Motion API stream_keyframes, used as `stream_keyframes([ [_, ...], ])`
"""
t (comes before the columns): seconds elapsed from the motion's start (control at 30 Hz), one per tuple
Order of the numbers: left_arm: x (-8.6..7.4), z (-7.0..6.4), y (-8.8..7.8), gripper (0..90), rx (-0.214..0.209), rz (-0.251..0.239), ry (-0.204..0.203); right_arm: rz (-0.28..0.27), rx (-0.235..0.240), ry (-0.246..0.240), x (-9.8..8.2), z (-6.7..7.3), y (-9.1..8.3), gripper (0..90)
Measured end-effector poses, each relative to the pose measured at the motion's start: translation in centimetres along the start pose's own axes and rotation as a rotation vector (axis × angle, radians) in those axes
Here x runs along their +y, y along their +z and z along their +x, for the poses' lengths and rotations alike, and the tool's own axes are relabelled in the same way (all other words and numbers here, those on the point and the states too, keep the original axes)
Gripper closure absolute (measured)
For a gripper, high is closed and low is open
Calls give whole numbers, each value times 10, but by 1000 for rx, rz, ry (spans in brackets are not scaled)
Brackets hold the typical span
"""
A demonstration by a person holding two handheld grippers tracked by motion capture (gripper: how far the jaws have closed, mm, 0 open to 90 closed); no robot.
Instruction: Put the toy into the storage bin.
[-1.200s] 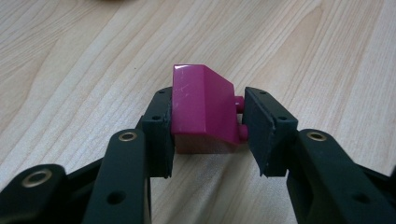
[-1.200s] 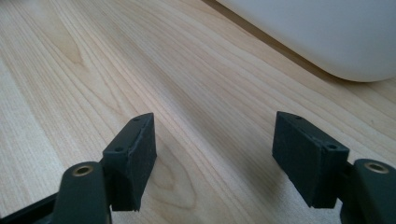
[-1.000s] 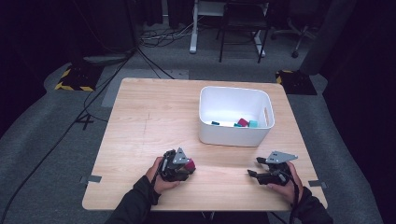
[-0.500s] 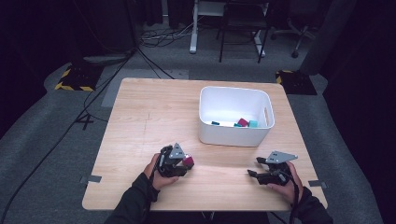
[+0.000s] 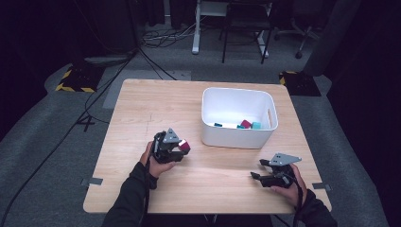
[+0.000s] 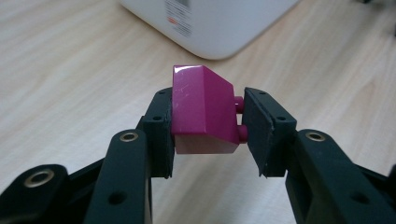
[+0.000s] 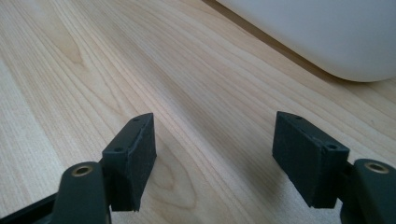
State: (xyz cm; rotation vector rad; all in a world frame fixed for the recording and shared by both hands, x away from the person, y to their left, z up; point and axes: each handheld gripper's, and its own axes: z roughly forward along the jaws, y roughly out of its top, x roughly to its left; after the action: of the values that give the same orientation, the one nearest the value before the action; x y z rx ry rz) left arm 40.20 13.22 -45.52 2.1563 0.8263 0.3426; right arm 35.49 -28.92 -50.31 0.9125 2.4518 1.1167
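High view: left gripper point(image 5: 182, 150) clamped on glossy magenta sloped plastic brick point(image 5: 184, 146), held above the wooden table point(image 5: 142, 109), just short of the white plastic bin point(image 5: 236, 137) holding several bricks. Drop-in remained. Right gripper point(image 5: 257, 169) idle, jaws apart, empty.

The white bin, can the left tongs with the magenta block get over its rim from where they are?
Probably yes. The left tongs, shut on the magenta block, sit just beside the white bin, with bare table between them. The right tongs stand off to the other side, open.
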Motion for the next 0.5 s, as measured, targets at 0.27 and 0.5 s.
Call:
stream_keyframes([
  [0.27,25,25,-6,567,52,-24,-35,0,0,0,0,0,0,307],
  [0.5,50,39,-9,567,83,-47,-50,0,1,-1,0,0,0,307],
])
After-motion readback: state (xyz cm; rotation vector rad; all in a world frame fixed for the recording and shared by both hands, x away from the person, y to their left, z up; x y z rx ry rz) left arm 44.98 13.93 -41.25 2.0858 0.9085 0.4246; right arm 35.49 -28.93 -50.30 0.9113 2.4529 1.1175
